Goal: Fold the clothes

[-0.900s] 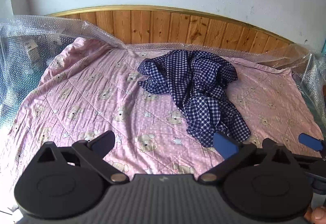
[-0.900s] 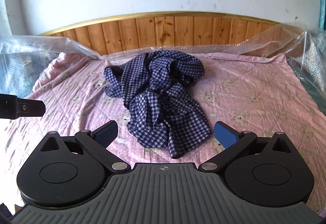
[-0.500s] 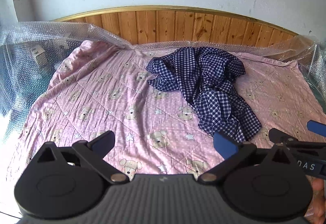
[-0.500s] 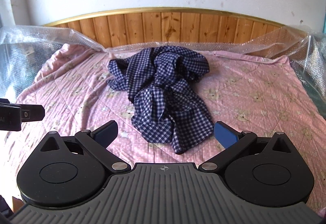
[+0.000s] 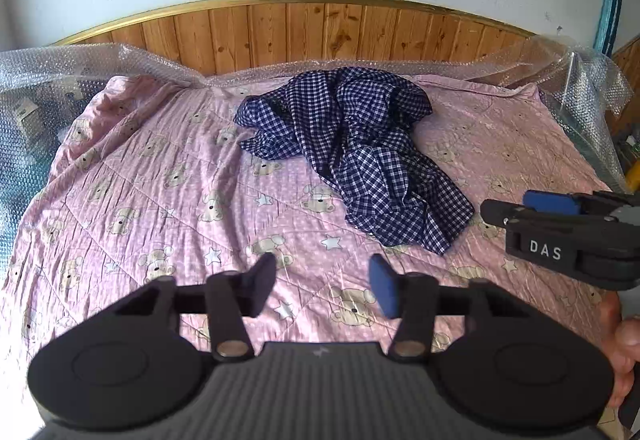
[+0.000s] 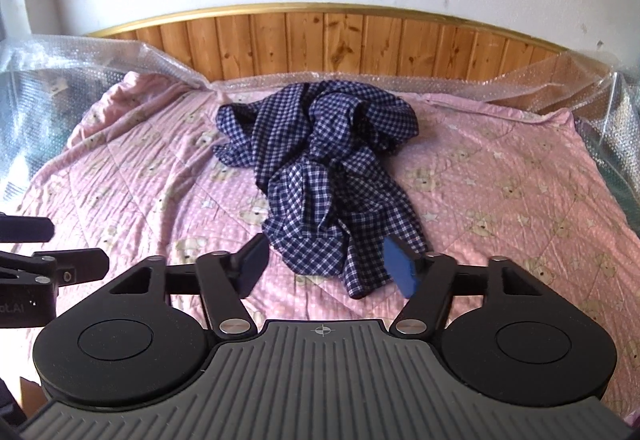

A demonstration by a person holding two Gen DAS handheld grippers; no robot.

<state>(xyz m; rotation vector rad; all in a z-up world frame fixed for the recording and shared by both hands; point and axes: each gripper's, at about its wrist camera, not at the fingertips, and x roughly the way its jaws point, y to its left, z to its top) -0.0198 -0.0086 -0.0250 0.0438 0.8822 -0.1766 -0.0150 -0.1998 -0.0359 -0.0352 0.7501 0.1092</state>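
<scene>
Above the quilt (image 5: 160, 176), both hand-held grippers (image 5: 322, 290) (image 6: 324, 266) hover agape.

Just one checked shirt (image 5: 356, 148) on one pink quilt (image 5: 160, 200), one wooden headboard (image 5: 304, 28), plus two grippers: left (image 5: 322, 290), right (image 6: 330, 266).

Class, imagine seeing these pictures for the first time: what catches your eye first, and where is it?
A crumpled blue checked shirt lies in a heap mid-bed, toward the wooden headboard. Under it spreads a pink quilt printed with bears and stars. Both grippers, left and right, hover open at the near edge.
</scene>
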